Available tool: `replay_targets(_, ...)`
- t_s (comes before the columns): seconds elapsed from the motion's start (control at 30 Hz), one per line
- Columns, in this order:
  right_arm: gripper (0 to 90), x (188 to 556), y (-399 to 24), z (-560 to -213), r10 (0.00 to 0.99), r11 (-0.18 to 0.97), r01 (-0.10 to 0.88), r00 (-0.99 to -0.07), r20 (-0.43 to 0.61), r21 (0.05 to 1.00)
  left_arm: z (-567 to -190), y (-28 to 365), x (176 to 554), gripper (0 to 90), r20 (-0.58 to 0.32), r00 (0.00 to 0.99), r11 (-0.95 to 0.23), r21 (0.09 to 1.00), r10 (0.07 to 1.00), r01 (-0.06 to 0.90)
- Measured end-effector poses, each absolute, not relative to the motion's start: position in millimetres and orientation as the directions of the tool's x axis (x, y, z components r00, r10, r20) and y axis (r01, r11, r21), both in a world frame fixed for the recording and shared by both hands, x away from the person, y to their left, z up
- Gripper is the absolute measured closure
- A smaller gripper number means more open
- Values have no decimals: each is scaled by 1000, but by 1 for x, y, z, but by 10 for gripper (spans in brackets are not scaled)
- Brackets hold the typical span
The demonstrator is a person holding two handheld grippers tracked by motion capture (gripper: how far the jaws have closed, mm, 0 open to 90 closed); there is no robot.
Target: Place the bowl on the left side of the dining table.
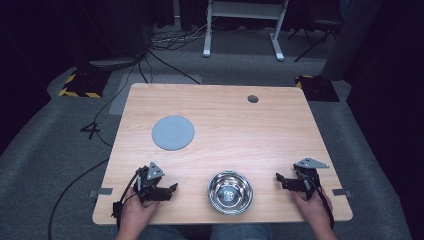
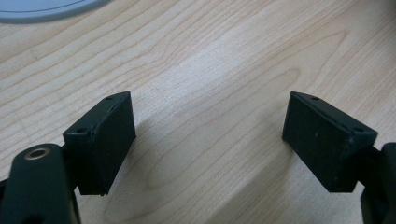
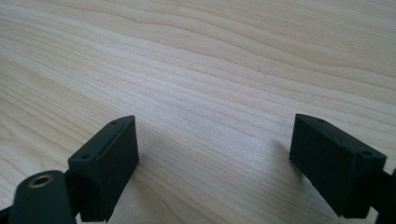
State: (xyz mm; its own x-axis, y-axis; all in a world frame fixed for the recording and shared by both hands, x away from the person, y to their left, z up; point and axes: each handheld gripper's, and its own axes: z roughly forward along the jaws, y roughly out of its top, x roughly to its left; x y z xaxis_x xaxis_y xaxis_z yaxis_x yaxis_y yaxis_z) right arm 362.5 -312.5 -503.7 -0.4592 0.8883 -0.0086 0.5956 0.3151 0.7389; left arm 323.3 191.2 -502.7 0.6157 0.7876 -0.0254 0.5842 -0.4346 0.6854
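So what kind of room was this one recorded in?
Likely a lab or recording studio, not a home: a bare wooden table on grey carpet, hazard-striped black bases at its far corners, loose cables across the floor, and dark surroundings.

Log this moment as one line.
left gripper: open, empty | right gripper: open, empty | bowl: between them, untouched | plate: far left

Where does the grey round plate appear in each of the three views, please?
High view: grey round plate lies on the table's left half, beyond the left gripper.
Left gripper view: its edge crosses the top left corner.
Right gripper view: not in it.
Shared landmark: the wooden tabletop.
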Motion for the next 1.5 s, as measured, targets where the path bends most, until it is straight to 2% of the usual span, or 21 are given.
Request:
replay_targets(0.5, 162, 362, -313, -504, 889, 312, 595, -458, -7, 741, -502, 192, 323, 186, -25, 617, -439, 680, 787, 588)
replay_targets(0.57, 162, 362, -313, -504, 889, 312, 595, -458, -7, 741, -496, 190, 324, 255, -23, 608, -446, 657, 794, 608)
replay_targets(0.67, 162, 362, -313, -504, 889, 312, 595, -458, -7, 741, -491, 189, 327, 364, -71, 605, -433, 633, 793, 642)
replay_targets(0.7, 162, 362, -313, -504, 889, 312, 595, -458, -7, 741, -488, 189, 329, 364, -115, 587, -402, 624, 802, 671)
replay_targets(0.73, 162, 362, -313, -504, 889, 312, 595, -458, -7, 741, -481, 186, 332, 407, -191, 586, -371, 612, 788, 699)
replay_targets(0.77, 162, 362, -313, -504, 889, 312, 595, -458, -7, 741, -475, 183, 333, 412, -207, 584, -363, 611, 785, 704)
replay_targets(0.93, 162, 362, -313, -504, 889, 312, 595, -458, -7, 741, -451, 171, 335, 397, -227, 605, -353, 637, 763, 685)
replay_targets(1.03, 162, 362, -313, -504, 889, 312, 595, -457, -7, 741, -431, 153, 336, 380, -209, 631, -387, 635, 747, 669)
replay_targets(1.23, 162, 362, -313, -504, 889, 312, 595, -458, -7, 741, -417, 134, 338, 351, -216, 664, -413, 636, 716, 652)
replay_targets(1.5, 162, 362, -313, -504, 889, 314, 595, -458, -9, 740, -415, 103, 344, 358, -249, 718, -451, 634, 649, 628)
